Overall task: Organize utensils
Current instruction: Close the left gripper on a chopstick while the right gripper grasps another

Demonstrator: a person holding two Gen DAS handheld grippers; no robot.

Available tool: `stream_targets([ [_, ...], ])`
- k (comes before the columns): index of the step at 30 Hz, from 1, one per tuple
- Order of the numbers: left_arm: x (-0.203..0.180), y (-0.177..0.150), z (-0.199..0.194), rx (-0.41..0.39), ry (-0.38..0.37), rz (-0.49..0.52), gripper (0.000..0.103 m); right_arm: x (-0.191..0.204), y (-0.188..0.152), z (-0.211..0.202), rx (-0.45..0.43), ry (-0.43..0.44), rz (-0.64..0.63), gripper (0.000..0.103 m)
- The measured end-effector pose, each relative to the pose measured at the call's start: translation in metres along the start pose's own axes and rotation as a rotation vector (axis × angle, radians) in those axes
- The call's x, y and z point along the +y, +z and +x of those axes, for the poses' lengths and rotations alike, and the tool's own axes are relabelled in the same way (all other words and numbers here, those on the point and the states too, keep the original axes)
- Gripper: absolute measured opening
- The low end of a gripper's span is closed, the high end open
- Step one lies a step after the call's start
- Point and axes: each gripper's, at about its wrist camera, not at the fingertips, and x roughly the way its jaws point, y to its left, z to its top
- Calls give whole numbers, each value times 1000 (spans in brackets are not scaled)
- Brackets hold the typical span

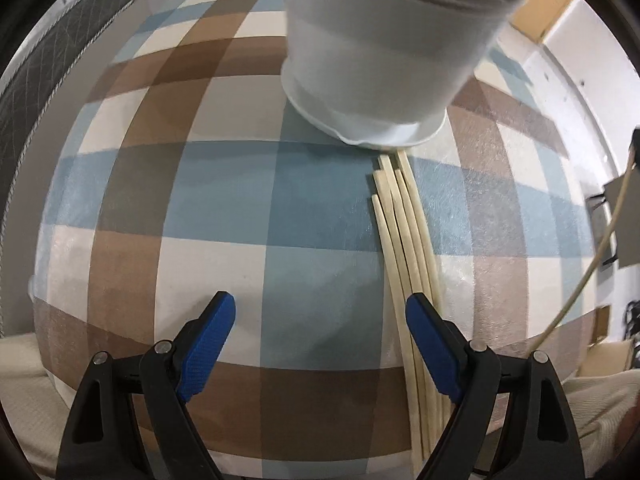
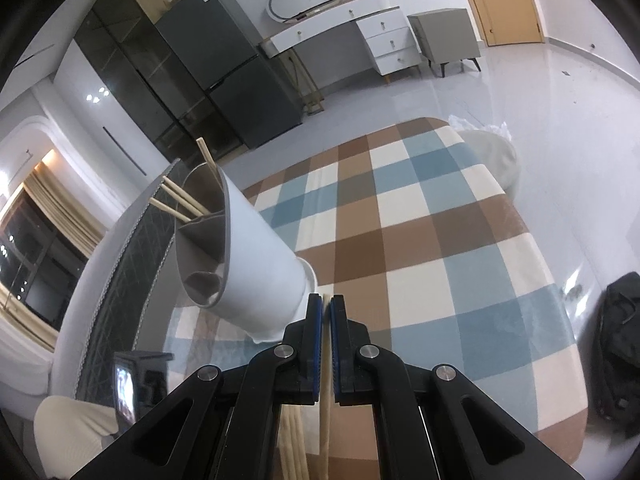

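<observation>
Right wrist view: single chopstick [image 2: 325, 400] lengthwise between closed jaws, tip forward

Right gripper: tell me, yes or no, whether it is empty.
No, the right gripper is shut on a single chopstick that runs back between its blue pads.

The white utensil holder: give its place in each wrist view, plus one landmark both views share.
Left wrist: white utensil holder at top centre, its base just above the loose chopsticks.
Right wrist: left of centre, tilted, chopsticks inside, beside the right gripper.
Shared landmark: checked tablecloth.
</observation>
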Motion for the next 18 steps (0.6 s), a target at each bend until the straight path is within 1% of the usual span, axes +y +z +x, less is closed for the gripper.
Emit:
stream_targets([
  [1, -4, -1, 1, 1, 18, 16, 84, 0, 0, -1, -3, -2, -1, 3],
  [3, -11, 0, 2, 3, 19, 12, 84, -1, 0, -3, -8, 1, -2, 3],
  [9, -14, 3, 4, 12, 27, -3, 84, -4, 1, -7, -15, 5, 8, 3],
  [12, -12, 4, 5, 19, 62, 10, 78, -2, 1, -8, -18, 7, 4, 3],
  [18, -2, 4, 6, 14, 62, 0, 77, 2, 1, -8, -19, 8, -8, 3],
])
